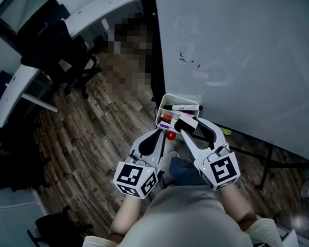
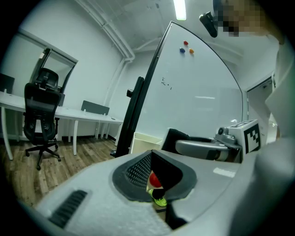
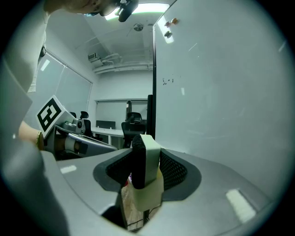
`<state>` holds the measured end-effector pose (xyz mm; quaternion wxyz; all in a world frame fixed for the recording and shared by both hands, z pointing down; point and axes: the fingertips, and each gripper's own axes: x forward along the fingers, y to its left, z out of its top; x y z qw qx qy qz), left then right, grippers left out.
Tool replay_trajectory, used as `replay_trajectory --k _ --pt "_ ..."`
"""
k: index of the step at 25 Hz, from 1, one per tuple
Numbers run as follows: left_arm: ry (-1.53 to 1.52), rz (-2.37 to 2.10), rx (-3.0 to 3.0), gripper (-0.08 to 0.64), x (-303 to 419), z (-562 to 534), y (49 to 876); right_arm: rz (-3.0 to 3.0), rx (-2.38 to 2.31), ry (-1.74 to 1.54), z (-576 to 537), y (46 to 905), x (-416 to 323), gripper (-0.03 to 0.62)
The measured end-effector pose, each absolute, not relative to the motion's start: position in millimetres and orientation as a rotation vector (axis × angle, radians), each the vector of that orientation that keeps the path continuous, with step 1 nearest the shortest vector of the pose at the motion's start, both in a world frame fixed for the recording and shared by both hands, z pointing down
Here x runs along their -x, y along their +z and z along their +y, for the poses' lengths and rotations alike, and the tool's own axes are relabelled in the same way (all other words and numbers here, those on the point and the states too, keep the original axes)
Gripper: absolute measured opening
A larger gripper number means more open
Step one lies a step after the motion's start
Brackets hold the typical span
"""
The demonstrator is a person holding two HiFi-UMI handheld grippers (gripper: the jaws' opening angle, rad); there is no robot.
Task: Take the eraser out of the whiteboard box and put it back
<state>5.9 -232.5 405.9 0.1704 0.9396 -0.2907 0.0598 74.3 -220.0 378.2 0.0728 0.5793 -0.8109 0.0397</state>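
The eraser (image 3: 150, 156), white-backed with black felt, stands on edge between the pads of my right gripper (image 3: 145, 169), which is shut on it. In the head view the eraser (image 1: 187, 122) sits over the near end of the white whiteboard box (image 1: 164, 102), which is mounted at the whiteboard's (image 1: 239, 57) lower edge and holds markers (image 1: 179, 107). My left gripper (image 1: 158, 134) hangs just left of the box, with its jaws together and nothing in them. In the left gripper view, a red ball (image 2: 156, 180) shows past the narrow slit between the left gripper's (image 2: 154, 171) pads.
The whiteboard's stand legs (image 1: 268, 161) spread over the wood floor at right. A black office chair (image 1: 55, 49) and white desks (image 1: 98, 10) stand at left. A red ball (image 1: 170, 136) and a green item (image 1: 224, 131) lie below the box.
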Motion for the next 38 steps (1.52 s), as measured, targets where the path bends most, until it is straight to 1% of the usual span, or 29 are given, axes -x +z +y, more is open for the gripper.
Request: replay_trajectory --k 12,38 --pt "0.151 -0.836 -2.673 0.005 -3 -226 400 -2.496 -1.769 -0.019 -215 355 -71 0.181" --pt "0.114 -0.844 -2.715 0.005 11 -190 382 -2.507 -1.812 -0.091 -171 323 -61 0.178"
